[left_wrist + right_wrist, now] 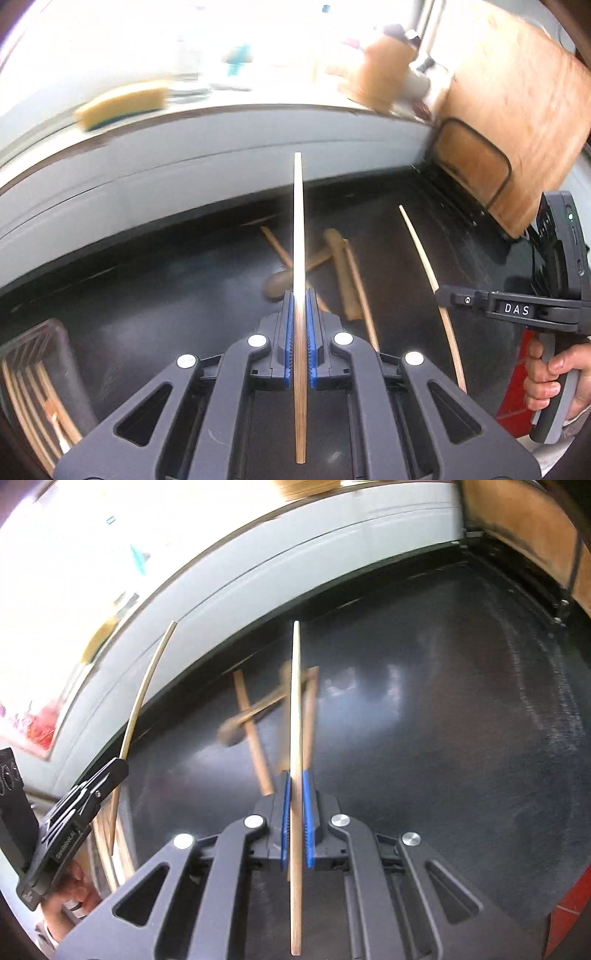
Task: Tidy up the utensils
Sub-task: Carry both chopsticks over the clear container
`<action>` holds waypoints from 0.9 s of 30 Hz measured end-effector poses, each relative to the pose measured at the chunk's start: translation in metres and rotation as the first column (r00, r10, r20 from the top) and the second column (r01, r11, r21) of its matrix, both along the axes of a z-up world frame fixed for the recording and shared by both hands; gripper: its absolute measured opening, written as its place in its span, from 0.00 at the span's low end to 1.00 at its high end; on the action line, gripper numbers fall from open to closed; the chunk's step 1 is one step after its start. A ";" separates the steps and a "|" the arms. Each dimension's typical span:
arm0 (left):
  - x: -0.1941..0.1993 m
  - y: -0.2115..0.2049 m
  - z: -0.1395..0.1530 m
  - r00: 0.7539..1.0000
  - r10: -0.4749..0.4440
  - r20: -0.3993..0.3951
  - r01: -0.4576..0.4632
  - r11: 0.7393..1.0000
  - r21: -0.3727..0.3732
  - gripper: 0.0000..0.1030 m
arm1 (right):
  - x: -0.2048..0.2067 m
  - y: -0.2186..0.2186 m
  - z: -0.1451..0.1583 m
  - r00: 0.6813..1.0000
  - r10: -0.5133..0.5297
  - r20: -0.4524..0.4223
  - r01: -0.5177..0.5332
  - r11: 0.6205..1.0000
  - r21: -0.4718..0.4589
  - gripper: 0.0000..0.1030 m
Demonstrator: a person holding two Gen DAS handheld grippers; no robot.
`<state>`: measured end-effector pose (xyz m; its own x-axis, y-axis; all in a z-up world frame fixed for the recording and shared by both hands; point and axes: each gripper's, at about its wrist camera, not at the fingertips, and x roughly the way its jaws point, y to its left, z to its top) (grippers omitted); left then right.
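Chopsticks are mid-sorting: the left gripper (300,295) has its jaws clenched on one stick (298,229), the right gripper (295,775) on another (295,701). More wooden utensils (325,266) lie on the dark surface (166,280). Next, probably carry both to the container (37,373) near left.

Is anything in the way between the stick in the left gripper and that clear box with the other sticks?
Nothing visible. The left hand-held gripper holds its chopstick above the dark tabletop; the clear container sits lower left, with only bare table between.
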<state>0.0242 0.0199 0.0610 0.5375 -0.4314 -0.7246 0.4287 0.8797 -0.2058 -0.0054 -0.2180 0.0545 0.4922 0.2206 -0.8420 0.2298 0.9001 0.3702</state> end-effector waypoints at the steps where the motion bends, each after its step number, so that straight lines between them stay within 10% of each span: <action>1: -0.005 0.012 0.001 0.999 0.032 -0.002 -0.032 0.999 -0.005 0.05 | 0.000 0.007 0.001 1.000 0.018 0.000 -0.018 1.000 0.007 0.07; 10: -0.055 0.133 0.009 0.950 0.310 -0.021 -0.311 0.950 -0.040 0.06 | 0.003 0.130 0.010 0.963 0.270 0.009 -0.270 0.960 0.077 0.07; 18: -0.111 0.255 0.022 0.848 0.529 -0.027 -0.530 0.848 -0.027 0.06 | -0.005 0.260 0.016 0.872 0.489 0.033 -0.489 0.864 0.120 0.07; 27: -0.127 0.307 -0.007 0.810 0.566 -0.150 -0.573 0.820 0.000 0.06 | 0.003 0.347 -0.011 0.840 0.542 -0.024 -0.532 0.832 0.156 0.07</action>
